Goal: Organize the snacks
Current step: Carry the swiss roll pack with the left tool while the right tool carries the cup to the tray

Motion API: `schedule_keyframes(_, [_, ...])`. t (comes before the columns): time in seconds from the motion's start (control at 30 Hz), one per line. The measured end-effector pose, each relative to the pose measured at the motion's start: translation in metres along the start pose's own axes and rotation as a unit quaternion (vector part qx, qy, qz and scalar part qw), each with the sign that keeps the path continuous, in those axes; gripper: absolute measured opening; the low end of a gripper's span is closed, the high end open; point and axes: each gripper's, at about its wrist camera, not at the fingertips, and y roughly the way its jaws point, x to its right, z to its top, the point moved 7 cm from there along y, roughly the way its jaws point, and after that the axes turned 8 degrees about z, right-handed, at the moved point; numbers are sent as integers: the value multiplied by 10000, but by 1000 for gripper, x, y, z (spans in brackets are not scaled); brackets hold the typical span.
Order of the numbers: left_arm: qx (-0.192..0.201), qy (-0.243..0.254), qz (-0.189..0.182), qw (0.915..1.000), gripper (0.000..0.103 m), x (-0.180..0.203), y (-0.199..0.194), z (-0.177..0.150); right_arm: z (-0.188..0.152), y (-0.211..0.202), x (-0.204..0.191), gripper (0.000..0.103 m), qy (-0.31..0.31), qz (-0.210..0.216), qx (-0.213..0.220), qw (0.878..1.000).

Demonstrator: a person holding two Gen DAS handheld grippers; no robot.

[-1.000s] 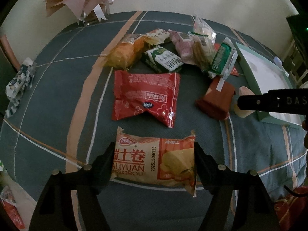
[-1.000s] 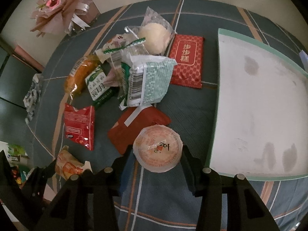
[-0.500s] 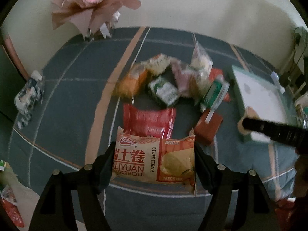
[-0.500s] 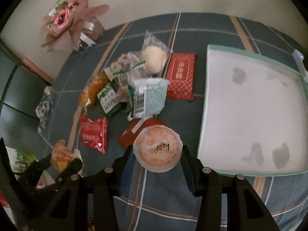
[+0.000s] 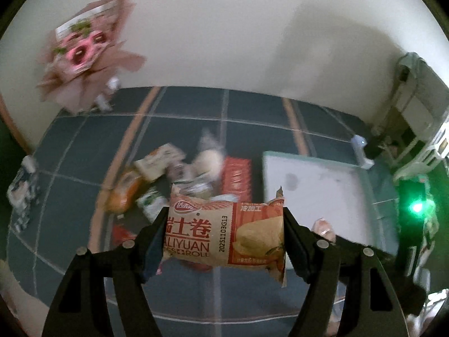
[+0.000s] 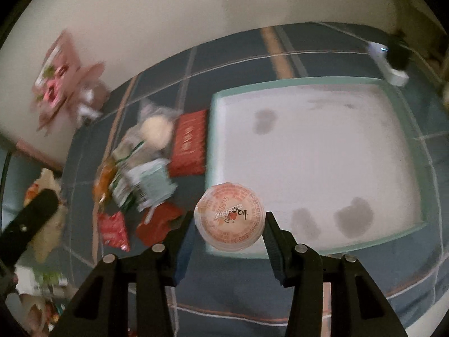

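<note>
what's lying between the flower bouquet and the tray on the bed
The right wrist view shows the snack pile there: a clear-wrapped bun and a red packet just left of the tray, bare blanket nearer the bouquet.

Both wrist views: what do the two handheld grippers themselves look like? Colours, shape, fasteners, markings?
The left gripper and right gripper look alike: matte black angular fingers with triangular cut-outs and round silver fasteners, two on each finger. The inner finger pads look dark blue. No cables, markings or sleeves show.
</note>
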Motion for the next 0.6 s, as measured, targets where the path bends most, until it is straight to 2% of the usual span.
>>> schedule_keyframes(0.33, [127, 298, -419, 9986, 76, 93, -2, 31, 23, -37, 90, 50, 956, -468, 500, 9931])
schedule_keyframes(0.5, [57, 199, -629, 9978, 76, 126, 19, 35, 28, -44, 121, 50, 1258, -736, 554, 9878])
schedule_keyframes(0.6, [-40, 80, -595, 9982, 76, 133, 42, 34, 34, -48, 132, 50, 1335, -673, 636, 9867])
